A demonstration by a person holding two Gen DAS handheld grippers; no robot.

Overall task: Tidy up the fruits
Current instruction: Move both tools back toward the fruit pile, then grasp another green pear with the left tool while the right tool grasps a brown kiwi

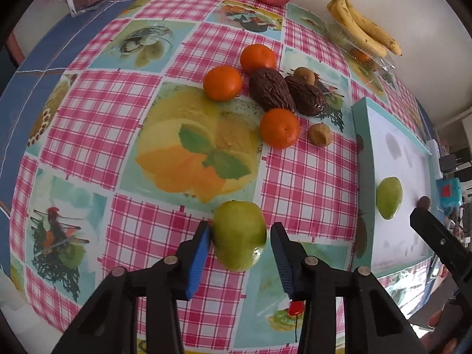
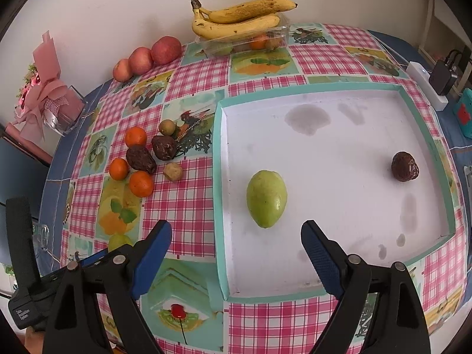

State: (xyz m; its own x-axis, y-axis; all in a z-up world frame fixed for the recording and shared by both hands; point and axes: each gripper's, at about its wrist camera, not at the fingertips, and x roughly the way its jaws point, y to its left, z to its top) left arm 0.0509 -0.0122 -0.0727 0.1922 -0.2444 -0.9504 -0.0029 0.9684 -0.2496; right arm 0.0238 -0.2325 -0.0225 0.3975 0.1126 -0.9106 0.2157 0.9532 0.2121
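Observation:
A green fruit [image 1: 239, 236] lies on the checked tablecloth at the near edge, between the blue pads of my left gripper [image 1: 240, 227], which is shut on it from both sides. A second green fruit [image 2: 267, 202] and a dark brown fruit [image 2: 404, 166] lie in the white tray [image 2: 219, 177] with a turquoise rim. My right gripper [image 2: 236, 236] hangs open above the tray's near-left corner, holding nothing. Three oranges [image 1: 222, 82], two dark brown fruits [image 1: 271, 90] and two small tan fruits [image 1: 320, 134] lie in a cluster on the cloth left of the tray.
Bananas [image 2: 236, 20] rest on a clear plastic box of fruit by the wall. Three red apples [image 2: 147, 59] sit in a row at the back. A pink wrapped bouquet [image 2: 44, 88] stands at the far left corner. A power strip [image 2: 424, 85] lies right of the tray.

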